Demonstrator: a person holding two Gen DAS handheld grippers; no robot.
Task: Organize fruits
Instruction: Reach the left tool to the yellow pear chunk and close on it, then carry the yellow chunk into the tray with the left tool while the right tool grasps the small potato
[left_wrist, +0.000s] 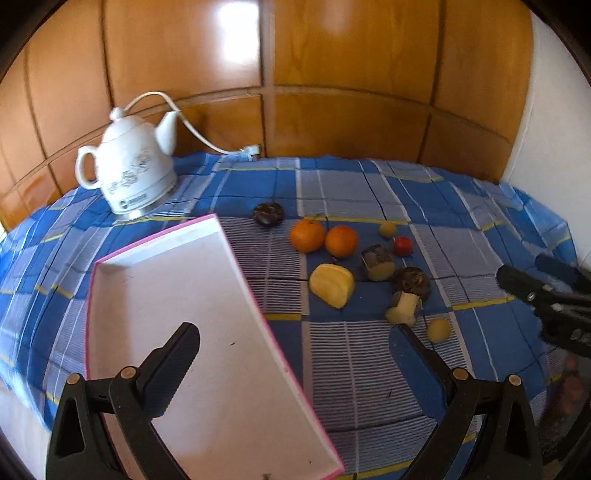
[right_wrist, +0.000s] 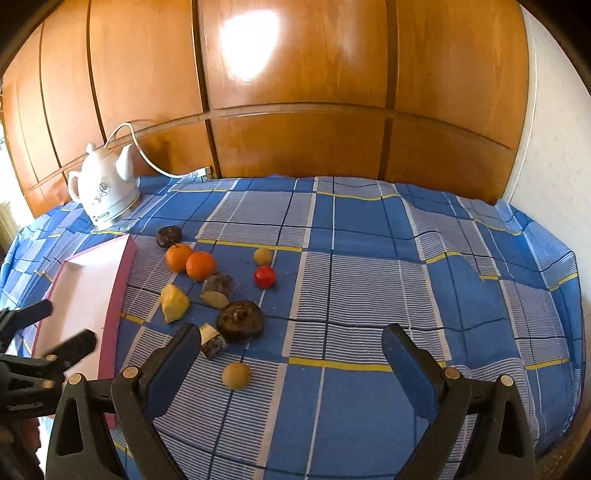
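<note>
Loose fruits lie on the blue checked cloth: two oranges (left_wrist: 307, 235) (right_wrist: 200, 265), a yellow chunk (left_wrist: 331, 285) (right_wrist: 174, 303), a red fruit (left_wrist: 402, 246) (right_wrist: 265, 276), dark round fruits (left_wrist: 268, 213) (right_wrist: 240, 320), cut pieces (left_wrist: 377, 262) and small tan balls (left_wrist: 439, 329) (right_wrist: 236, 375). A white tray with a pink rim (left_wrist: 110, 258) (right_wrist: 123, 280) lies left of them and holds nothing. My left gripper (left_wrist: 295, 350) (right_wrist: 55, 328) hovers open over the tray's right edge. To the right of the fruits, my right gripper (right_wrist: 293, 350) (left_wrist: 521, 267) is open and holds nothing.
A white ceramic kettle (left_wrist: 129, 170) (right_wrist: 105, 192) with a cord stands at the back left, behind the tray. Wooden panels close off the back and a white wall the right. Bare cloth (right_wrist: 406, 277) stretches right of the fruits.
</note>
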